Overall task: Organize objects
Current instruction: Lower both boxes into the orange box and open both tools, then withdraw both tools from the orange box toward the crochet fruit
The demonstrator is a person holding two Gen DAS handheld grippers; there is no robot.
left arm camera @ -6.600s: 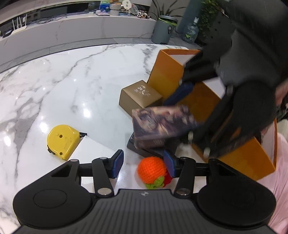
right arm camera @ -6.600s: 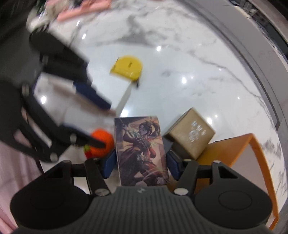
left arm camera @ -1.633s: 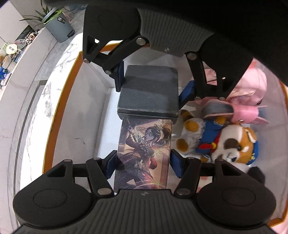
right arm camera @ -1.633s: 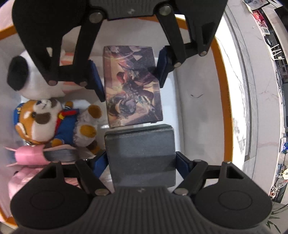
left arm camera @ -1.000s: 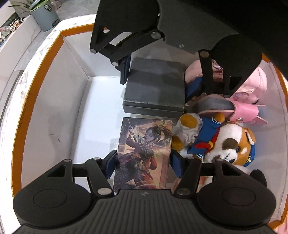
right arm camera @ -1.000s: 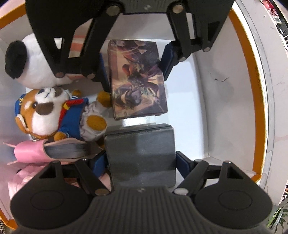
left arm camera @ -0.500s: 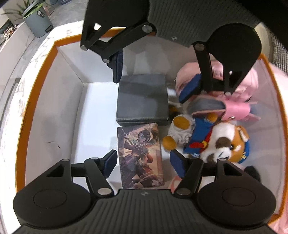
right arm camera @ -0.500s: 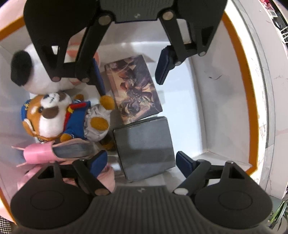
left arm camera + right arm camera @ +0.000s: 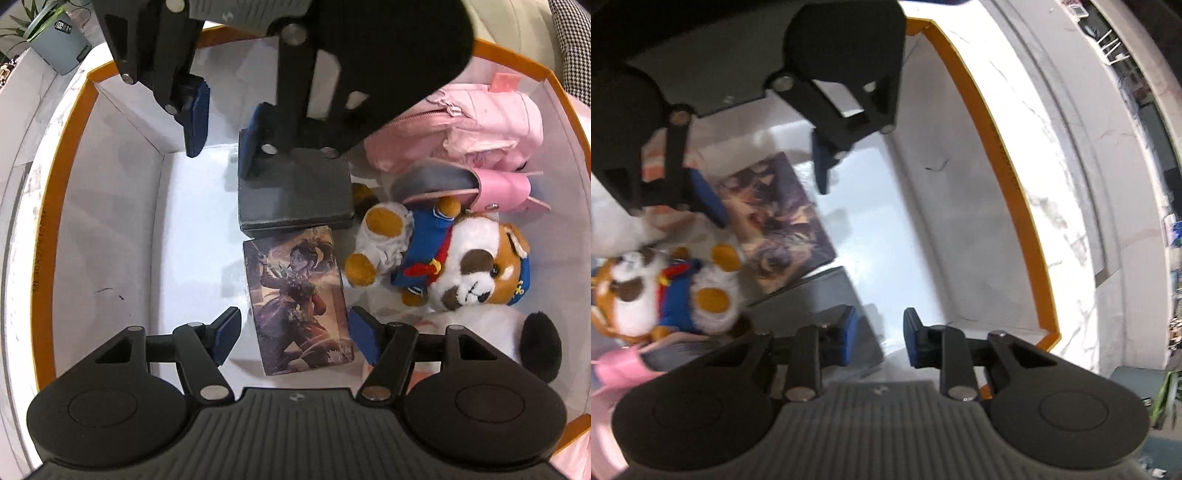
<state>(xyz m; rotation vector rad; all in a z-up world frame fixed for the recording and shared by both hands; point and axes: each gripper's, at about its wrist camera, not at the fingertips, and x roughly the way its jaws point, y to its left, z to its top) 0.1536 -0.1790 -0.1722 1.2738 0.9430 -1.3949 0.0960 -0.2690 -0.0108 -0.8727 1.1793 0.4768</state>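
Left gripper [image 9: 293, 330]: jaws wide, holding nothing, hovering above the card box with a blue pad on either side of it.
Right gripper [image 9: 875, 338]: jaws apart with a narrow gap, holding nothing, above the bin floor beside the grey box.
Card box [image 9: 297, 301]: lies flat on the white floor of the bin, picture side up, its far end touching the grey box.
Grey box [image 9: 295, 195]: flat on the floor, just beyond the card box.
Bin [image 9: 62, 173]: orange rim, white walls.
Plush dog [image 9: 443, 262]: right of both boxes, one paw near the card box.
Pink bag [image 9: 476, 122]: far right corner, behind the dog.
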